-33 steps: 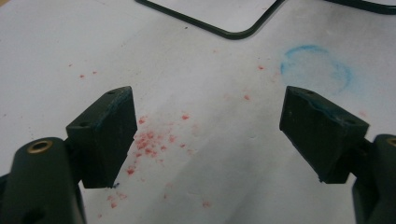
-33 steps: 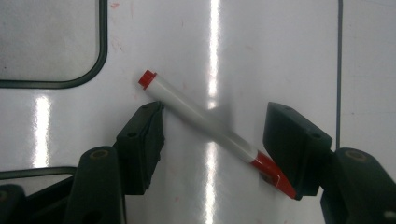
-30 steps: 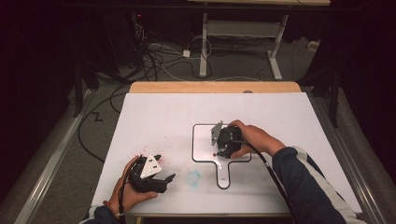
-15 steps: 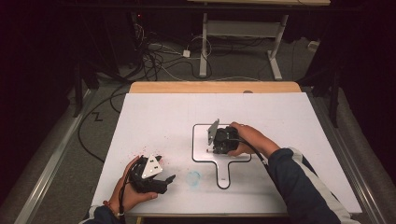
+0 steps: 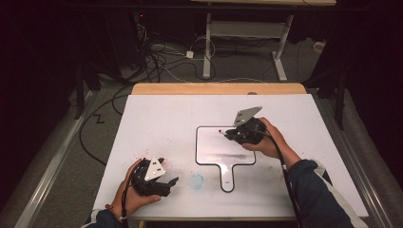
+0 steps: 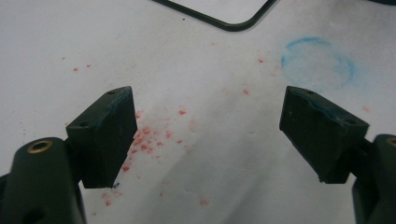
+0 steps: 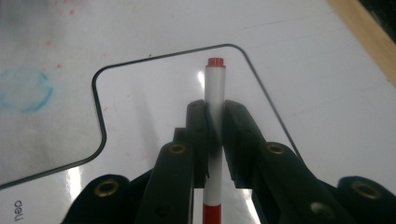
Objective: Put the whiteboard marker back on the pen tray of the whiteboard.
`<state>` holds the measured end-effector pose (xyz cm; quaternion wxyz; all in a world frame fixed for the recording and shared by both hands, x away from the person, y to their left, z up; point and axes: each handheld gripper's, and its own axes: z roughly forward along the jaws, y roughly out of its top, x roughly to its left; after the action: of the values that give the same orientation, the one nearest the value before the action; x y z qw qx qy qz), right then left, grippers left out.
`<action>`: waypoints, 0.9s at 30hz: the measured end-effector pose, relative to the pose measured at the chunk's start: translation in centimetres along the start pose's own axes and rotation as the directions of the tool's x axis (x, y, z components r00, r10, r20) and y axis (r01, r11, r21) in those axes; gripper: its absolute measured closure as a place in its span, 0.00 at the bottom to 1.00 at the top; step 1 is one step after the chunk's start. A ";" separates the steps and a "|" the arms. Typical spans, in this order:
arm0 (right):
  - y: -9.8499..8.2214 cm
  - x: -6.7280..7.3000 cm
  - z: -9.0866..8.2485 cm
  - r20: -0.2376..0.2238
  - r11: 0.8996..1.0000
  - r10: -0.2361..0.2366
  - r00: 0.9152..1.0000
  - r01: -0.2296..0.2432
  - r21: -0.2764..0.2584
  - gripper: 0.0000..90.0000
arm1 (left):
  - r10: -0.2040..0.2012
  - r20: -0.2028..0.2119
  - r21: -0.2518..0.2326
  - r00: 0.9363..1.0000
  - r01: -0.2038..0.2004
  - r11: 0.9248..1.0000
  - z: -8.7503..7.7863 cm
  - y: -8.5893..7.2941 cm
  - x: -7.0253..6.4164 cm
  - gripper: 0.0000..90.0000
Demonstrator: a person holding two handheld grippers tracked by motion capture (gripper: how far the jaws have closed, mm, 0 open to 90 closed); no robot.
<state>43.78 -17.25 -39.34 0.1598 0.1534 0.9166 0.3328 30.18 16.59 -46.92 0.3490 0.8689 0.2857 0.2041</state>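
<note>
The right claw (image 5: 236, 135), clenched on a slim white marker with a red tip and red band (image 7: 214, 140), has drifted from the middle of the small paddle-shaped whiteboard with a black rim (image 5: 209, 147) toward its right side and risen, so the marker now hangs above the board's upper area (contact with the surface cannot be told). That lift suggests no stroke is under way. The left claw (image 6: 205, 135) stays released and empty over the white, red-speckled counter (image 5: 166, 118), near a faint blue ring smudge (image 6: 317, 63).
</note>
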 end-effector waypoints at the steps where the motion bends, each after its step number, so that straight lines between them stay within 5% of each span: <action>1: -0.3 -0.2 -0.5 0.014 0.999 0.033 0.999 -0.032 -0.015 0.91 | 0.000 0.001 0.000 1.000 0.000 1.000 0.0 0.0 0.0 0.20; 4: -1.5 -0.5 -1.6 0.045 0.991 0.132 0.990 -0.130 -0.040 0.91 | -0.002 0.002 0.002 1.000 0.002 1.000 0.0 0.0 0.0 0.20; 6: -2.3 -0.6 -2.1 0.048 0.977 0.208 0.977 -0.205 -0.052 0.91 | -0.003 0.005 0.002 1.000 0.003 1.000 0.0 0.0 0.0 0.20; 12: -5.3 -1.1 -2.0 0.094 0.918 0.397 0.913 -0.395 -0.043 0.91 | 0.002 0.002 0.002 1.000 -0.002 1.000 0.0 0.2 -0.1 0.20; 16: -7.1 -1.7 -1.1 0.123 0.883 0.468 0.875 -0.469 -0.023 0.91 | 0.007 0.005 0.012 1.000 -0.007 1.000 0.2 0.2 -0.1 0.20; 22: -8.2 -2.5 0.3 0.141 0.858 0.510 0.849 -0.514 -0.009 0.91 | 0.015 0.008 0.026 1.000 -0.016 1.000 0.5 0.2 -0.3 0.20; 27: -8.3 -2.7 1.3 0.188 0.857 0.507 0.841 -0.515 -0.008 0.91 | 0.017 0.009 0.031 1.000 -0.018 0.999 0.5 0.2 -0.3 0.20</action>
<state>45.29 -23.67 -45.28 0.1459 0.4254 0.8308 0.3279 30.31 16.09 -47.16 0.3349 0.8775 0.2796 0.1990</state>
